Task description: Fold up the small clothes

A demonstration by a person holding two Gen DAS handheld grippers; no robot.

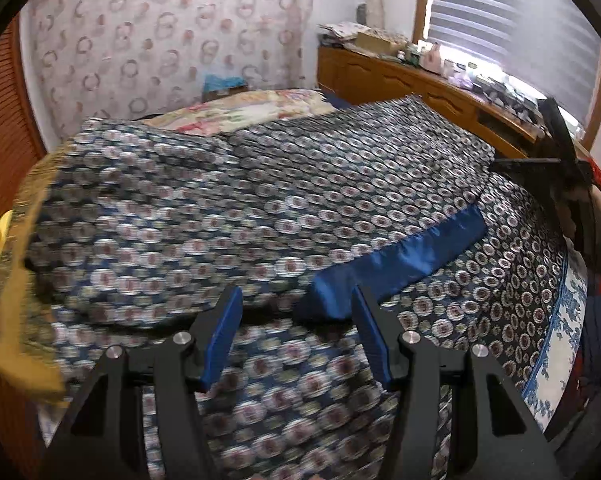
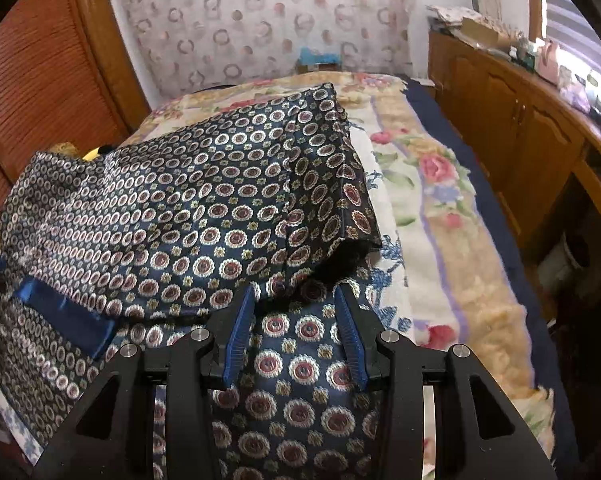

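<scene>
A dark blue silky garment (image 1: 260, 200) with a pattern of round medallions lies spread on the bed, partly folded over itself. A plain blue satin band (image 1: 400, 264) on it shows in the left wrist view and also in the right wrist view (image 2: 64, 316). My left gripper (image 1: 296, 300) is open and empty, just above the cloth near the band's end. My right gripper (image 2: 294, 296) is open and empty over the garment (image 2: 204, 208), at the lifted edge of the folded layer. The other gripper's black frame (image 1: 556, 168) shows at the right edge of the left wrist view.
A floral blanket (image 2: 440, 208) covers the bed. A wooden cabinet (image 2: 520, 120) with clutter on top runs along the right side under a window with blinds (image 1: 512, 20). A wooden louvred door (image 2: 40, 64) stands at left. A patterned cloth (image 2: 268, 20) hangs on the back wall.
</scene>
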